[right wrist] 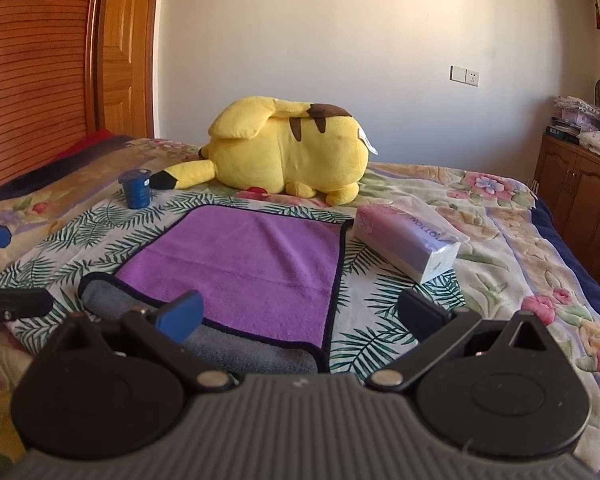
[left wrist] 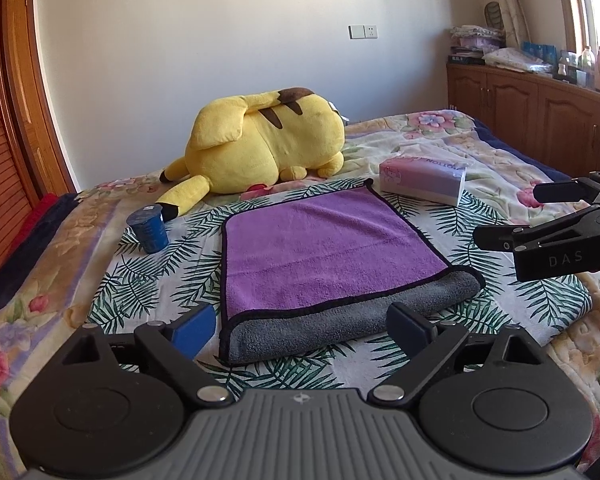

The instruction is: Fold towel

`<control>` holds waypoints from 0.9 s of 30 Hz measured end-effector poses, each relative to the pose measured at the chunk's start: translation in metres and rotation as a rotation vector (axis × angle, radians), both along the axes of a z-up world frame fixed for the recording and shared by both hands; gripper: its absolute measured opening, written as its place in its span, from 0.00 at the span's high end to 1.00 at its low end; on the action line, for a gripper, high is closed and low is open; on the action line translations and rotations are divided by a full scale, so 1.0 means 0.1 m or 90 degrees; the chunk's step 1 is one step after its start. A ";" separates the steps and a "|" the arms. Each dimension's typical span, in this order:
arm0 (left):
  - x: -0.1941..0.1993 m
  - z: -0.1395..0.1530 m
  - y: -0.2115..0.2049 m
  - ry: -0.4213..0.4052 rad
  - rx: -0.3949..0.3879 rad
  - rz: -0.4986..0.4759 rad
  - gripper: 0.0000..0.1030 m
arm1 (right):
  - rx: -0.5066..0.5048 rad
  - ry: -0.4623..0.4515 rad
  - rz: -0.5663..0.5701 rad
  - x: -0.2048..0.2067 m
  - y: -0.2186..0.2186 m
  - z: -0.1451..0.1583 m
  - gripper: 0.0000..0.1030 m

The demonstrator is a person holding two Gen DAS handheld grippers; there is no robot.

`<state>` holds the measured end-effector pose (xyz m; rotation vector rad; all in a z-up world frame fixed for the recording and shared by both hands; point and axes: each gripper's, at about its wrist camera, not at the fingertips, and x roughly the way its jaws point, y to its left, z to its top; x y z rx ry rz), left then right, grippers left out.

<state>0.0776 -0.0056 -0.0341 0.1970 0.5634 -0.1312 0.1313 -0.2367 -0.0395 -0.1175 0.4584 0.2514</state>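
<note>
A purple towel with a black hem lies folded on the bed, its grey underside showing as a band along the near edge. It also shows in the right wrist view. My left gripper is open and empty, just above the towel's near edge, fingers straddling it. My right gripper is open and empty over the towel's near right corner. It also shows from the side in the left wrist view, right of the towel. The left gripper's fingers show at the left edge of the right wrist view.
A yellow plush toy lies behind the towel. A blue cup stands to the towel's left. A pink tissue pack lies at its far right corner. Wooden cabinets line the right wall, a wooden door the left.
</note>
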 end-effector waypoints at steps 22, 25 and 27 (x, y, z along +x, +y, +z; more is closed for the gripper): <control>0.71 -0.31 0.41 0.085 -0.018 0.024 0.53 | -0.012 0.134 0.032 0.50 -0.04 -0.32 0.19; 0.78 -0.34 0.45 0.090 -0.020 0.027 0.57 | -0.009 0.154 0.038 0.55 -0.06 -0.37 0.25; 0.82 -0.37 0.48 0.096 -0.024 0.029 0.59 | -0.008 0.163 0.041 0.58 -0.06 -0.39 0.28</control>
